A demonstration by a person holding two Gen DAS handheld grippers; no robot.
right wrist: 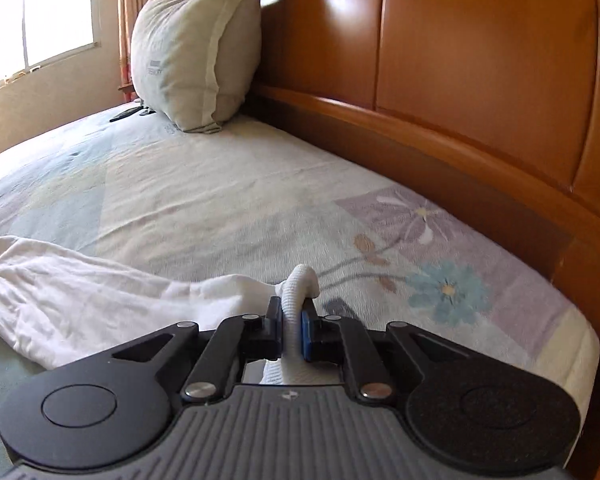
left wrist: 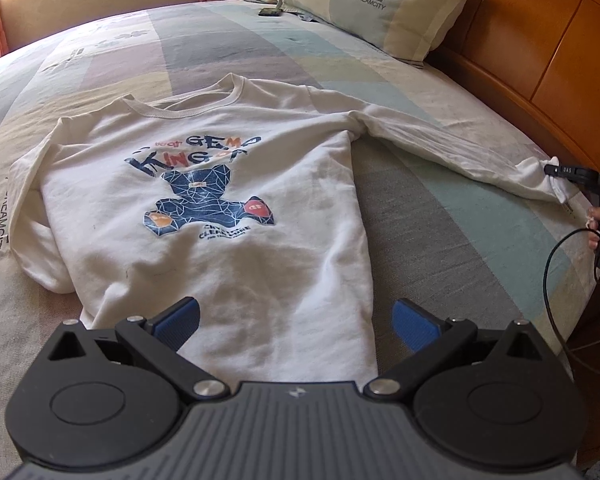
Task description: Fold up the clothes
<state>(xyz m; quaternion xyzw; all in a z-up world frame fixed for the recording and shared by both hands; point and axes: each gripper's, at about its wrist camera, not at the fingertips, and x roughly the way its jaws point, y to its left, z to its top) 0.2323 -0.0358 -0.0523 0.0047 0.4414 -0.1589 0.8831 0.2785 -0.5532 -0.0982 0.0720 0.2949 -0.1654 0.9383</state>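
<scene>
The right gripper [right wrist: 291, 326] clamps the sweatshirt [left wrist: 204, 208]'s outstretched sleeve cuff [right wrist: 300, 284] on the bed [right wrist: 220, 208]; left gripper [left wrist: 296, 322] fingers spread over the hem. Likely sleeve-folding: carry cuff across chest.

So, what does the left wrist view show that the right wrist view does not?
Only the left wrist view: the sweatshirt's printed front, its collar, and the open left gripper above the hem. Only the right wrist view: the right gripper shut on the ribbed cuff. Both: the stretched sleeve, pillow, wooden headboard.
</scene>
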